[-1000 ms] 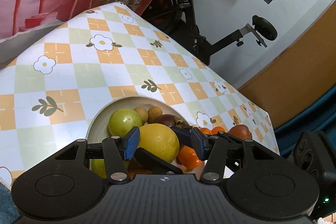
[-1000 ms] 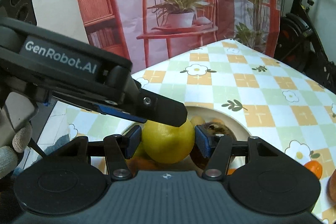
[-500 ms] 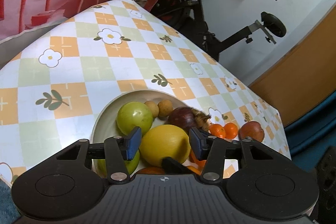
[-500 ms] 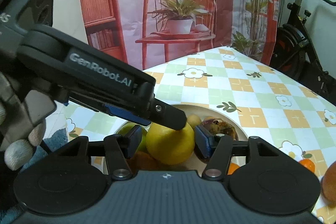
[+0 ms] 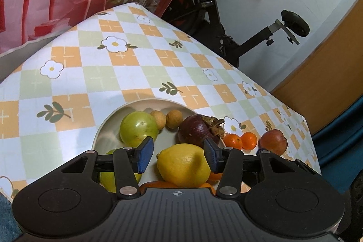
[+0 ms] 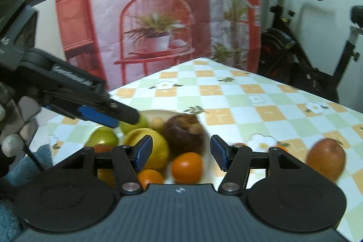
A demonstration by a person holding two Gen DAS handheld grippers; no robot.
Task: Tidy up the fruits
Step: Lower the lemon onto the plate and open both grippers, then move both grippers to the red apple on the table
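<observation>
Left wrist view: left claw (image 5: pixel 178 153) spread w/ nothing gripped, yellow oval lemon (image 5: pixel 183 165) lying in cream round bowl (image 5: pixel 103 127) on checkered-cloth table (image 5: pixel 95 74), right claw (image 6: pixel 179 153) spread too, empty, above fruit pile.

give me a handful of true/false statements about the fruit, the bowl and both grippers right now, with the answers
1. The lemon lies in the bowl. True.
2. The right gripper is clamped on the lemon. False: its jaws are open with nothing between them.
3. The two small oranges lie on the tablecloth outside the bowl. True.
4. The mangosteen sits on the tablecloth far from the bowl. False: it rests in the bowl at its rim.
5. The left gripper is open. True.
6. The reddish fruit is in the bowl. False: it lies on the tablecloth beyond the small oranges.
</observation>
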